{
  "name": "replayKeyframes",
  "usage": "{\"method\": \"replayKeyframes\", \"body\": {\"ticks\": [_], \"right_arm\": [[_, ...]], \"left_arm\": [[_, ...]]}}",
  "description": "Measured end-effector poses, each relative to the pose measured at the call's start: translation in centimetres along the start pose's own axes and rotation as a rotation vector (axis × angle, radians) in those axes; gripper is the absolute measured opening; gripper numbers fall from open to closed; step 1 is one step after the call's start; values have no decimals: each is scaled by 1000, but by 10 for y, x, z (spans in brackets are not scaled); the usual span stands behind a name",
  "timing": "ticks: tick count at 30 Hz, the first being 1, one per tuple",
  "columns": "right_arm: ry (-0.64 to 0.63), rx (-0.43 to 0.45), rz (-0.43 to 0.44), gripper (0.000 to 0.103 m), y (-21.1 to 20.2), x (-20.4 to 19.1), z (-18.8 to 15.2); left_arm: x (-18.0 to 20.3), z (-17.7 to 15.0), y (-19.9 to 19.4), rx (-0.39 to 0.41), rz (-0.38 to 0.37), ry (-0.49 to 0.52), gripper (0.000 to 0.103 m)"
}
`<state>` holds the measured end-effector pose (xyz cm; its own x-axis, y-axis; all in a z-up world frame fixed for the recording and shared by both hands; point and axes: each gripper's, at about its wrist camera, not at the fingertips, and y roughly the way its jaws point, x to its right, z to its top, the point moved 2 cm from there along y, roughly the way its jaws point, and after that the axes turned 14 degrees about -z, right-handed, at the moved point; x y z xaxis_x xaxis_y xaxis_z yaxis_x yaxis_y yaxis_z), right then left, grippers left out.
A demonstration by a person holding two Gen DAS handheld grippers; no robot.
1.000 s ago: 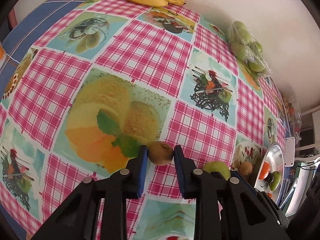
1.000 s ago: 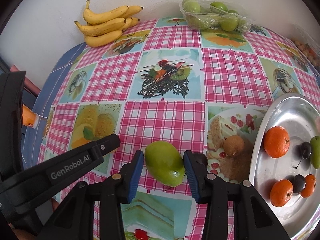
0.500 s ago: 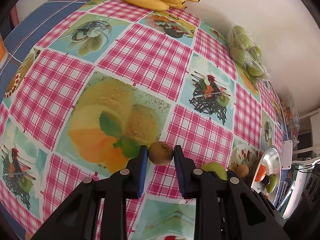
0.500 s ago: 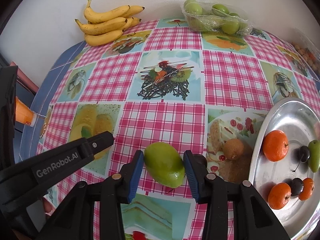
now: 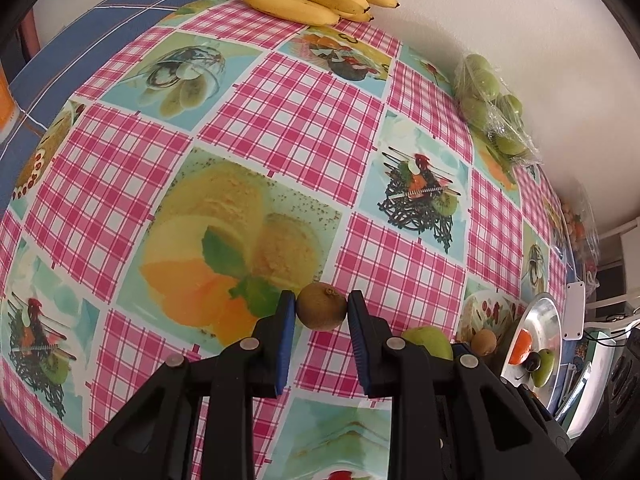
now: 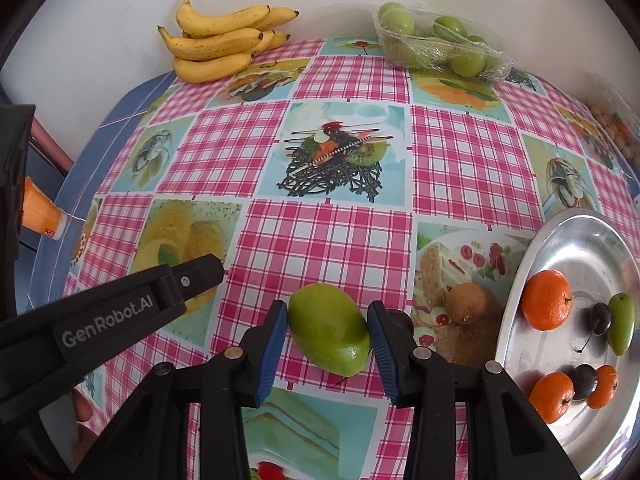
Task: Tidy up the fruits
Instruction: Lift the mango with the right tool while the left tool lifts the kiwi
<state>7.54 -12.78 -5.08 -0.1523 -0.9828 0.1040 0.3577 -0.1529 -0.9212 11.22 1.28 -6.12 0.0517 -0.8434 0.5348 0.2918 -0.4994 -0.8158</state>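
My left gripper [image 5: 321, 312] is shut on a brown kiwi [image 5: 321, 313] and holds it above the checked tablecloth. My right gripper [image 6: 328, 330] is shut on a green mango [image 6: 328, 334], which is also seen in the left wrist view [image 5: 428, 341]. A second kiwi [image 6: 466, 303] lies on the cloth beside a silver tray [image 6: 592, 240]. The tray holds oranges [image 6: 546, 300], dark cherries [image 6: 600, 318] and a small green fruit [image 6: 621, 322]. The left gripper's body [image 6: 120, 312] shows at the left of the right wrist view.
A bunch of bananas [image 6: 224, 42] lies at the far edge by the wall. A wrapped pack of green fruit [image 6: 440, 44] sits at the far right. A bag of small snacks [image 6: 616, 136] is at the right edge. An orange object [image 6: 38, 210] is beyond the table's left edge.
The left gripper has lifted and drawn back slightly with the kiwi. The right gripper holds the mango almost unmoved.
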Motion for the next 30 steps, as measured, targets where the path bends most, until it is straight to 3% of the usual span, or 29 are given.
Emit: {"method": "replayKeyframes", "body": {"ticks": [10, 22, 30], "right_arm": [[22, 7, 24, 44, -6, 4, 2], [82, 95, 70, 44, -45, 15, 12], [116, 84, 78, 44, -47, 27, 10]], "left_arm": [[4, -1, -10, 32, -1, 12, 28], [15, 2, -36, 109, -29, 42, 28], [21, 2, -38, 117, -26, 51, 27]]}}
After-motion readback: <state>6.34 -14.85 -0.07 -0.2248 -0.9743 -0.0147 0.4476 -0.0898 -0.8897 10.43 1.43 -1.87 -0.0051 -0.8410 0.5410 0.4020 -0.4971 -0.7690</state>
